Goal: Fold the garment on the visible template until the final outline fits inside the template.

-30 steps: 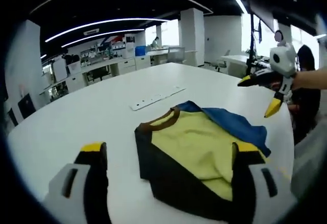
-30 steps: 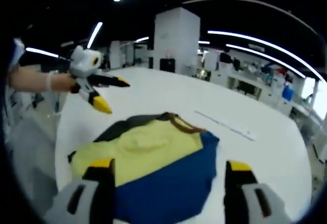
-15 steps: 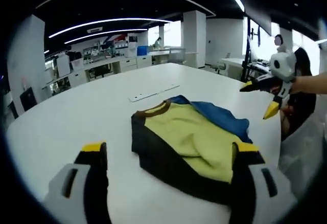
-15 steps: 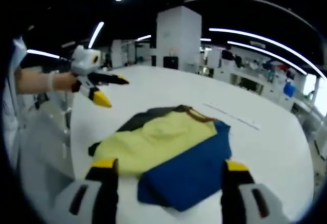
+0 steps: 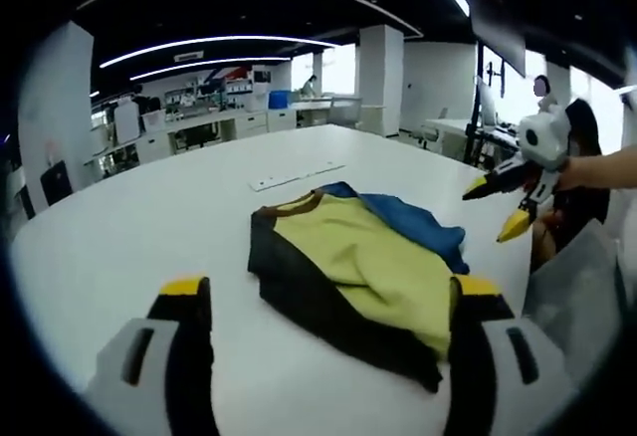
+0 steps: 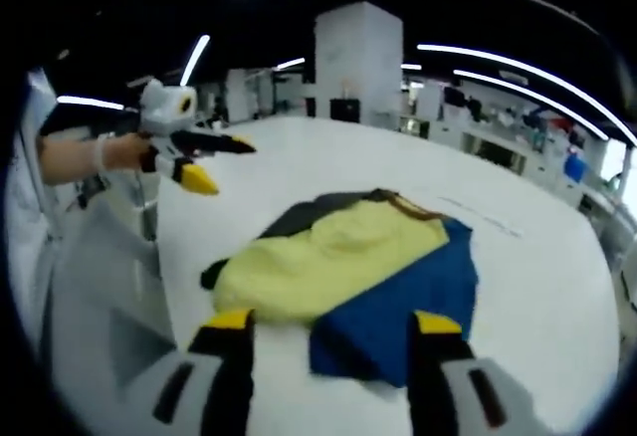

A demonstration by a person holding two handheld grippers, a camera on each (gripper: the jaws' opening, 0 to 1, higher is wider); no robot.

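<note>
A folded garment (image 5: 348,262) lies on the white table (image 5: 129,227), with a yellow panel on top, a dark band along one side, a blue layer beneath and a brown collar. My left gripper (image 5: 328,292) hovers open just short of its dark edge, holding nothing. My right gripper (image 5: 495,209) hangs open in the air beyond the garment's blue side. In the right gripper view, the garment (image 6: 338,257) lies ahead of my open right gripper (image 6: 333,322), whose jaws stand above its near blue edge. My left gripper (image 6: 221,165) is held open above the table at left.
A thin white strip (image 5: 296,174) lies flat on the table behind the garment. A person's sleeve and light clothing (image 6: 100,287) stand close by the table edge. Desks, columns and shelving fill the room behind.
Both grippers have drawn back a little from the garment, so it sits farther ahead in each view. The garment keeps its folded shape. Both grippers stay open.
</note>
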